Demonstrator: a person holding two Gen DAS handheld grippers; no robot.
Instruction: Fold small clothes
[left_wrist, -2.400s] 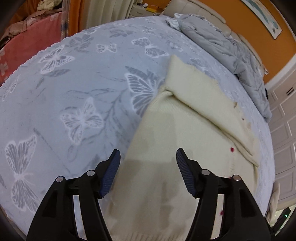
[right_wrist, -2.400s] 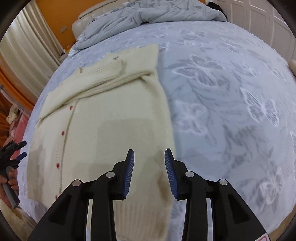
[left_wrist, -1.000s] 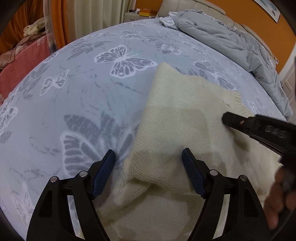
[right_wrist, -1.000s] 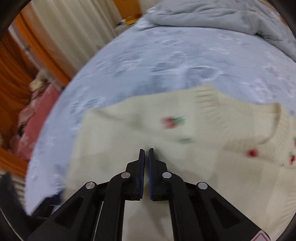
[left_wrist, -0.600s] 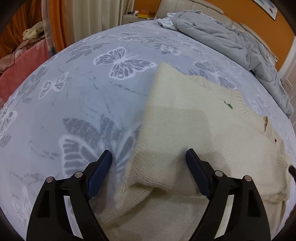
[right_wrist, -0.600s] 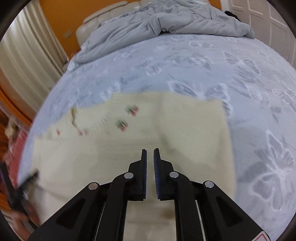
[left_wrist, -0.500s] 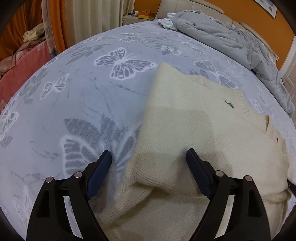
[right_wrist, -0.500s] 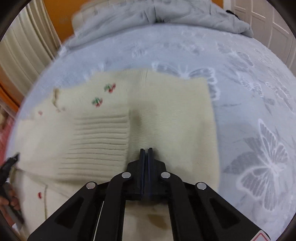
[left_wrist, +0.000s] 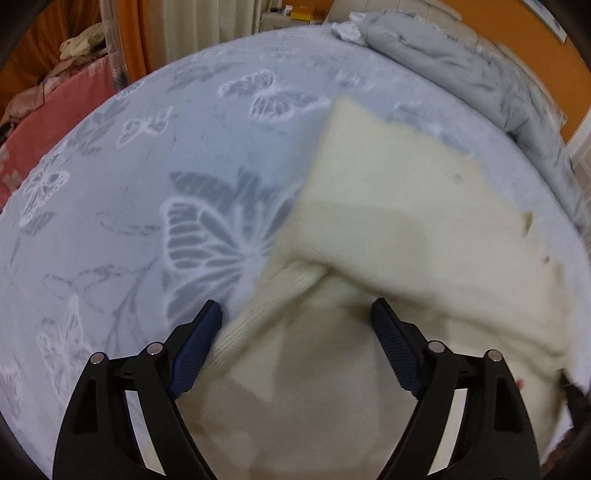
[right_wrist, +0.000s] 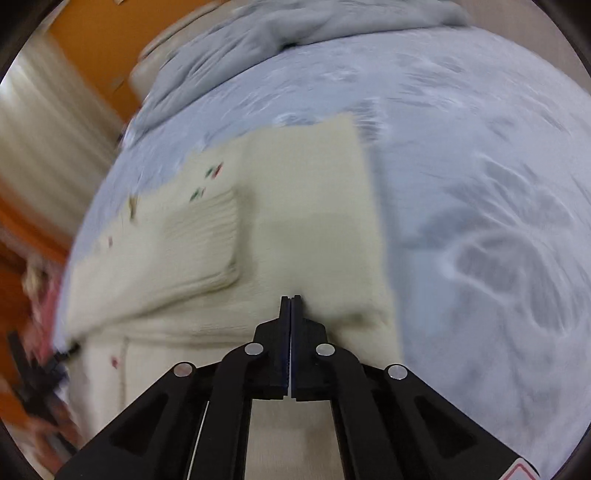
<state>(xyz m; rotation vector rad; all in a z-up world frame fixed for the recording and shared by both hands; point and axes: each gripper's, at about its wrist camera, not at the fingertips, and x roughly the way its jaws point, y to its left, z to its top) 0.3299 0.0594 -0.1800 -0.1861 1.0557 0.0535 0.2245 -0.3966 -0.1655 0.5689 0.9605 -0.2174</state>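
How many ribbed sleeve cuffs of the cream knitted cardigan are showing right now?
1: a ribbed sleeve cuff folded across the cream knitted cardigan, left of the right gripper. The other may be hidden.

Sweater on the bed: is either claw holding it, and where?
Neither seems to hold it. The left claw is open over the cream sweater. The right claw is shut above the sweater, with nothing visible between its pads.

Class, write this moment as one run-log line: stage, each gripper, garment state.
stage: mid-fold | left gripper: open above cream cardigan | right gripper: shut, no cloth visibly held | cardigan: partly folded on butterfly bedspread
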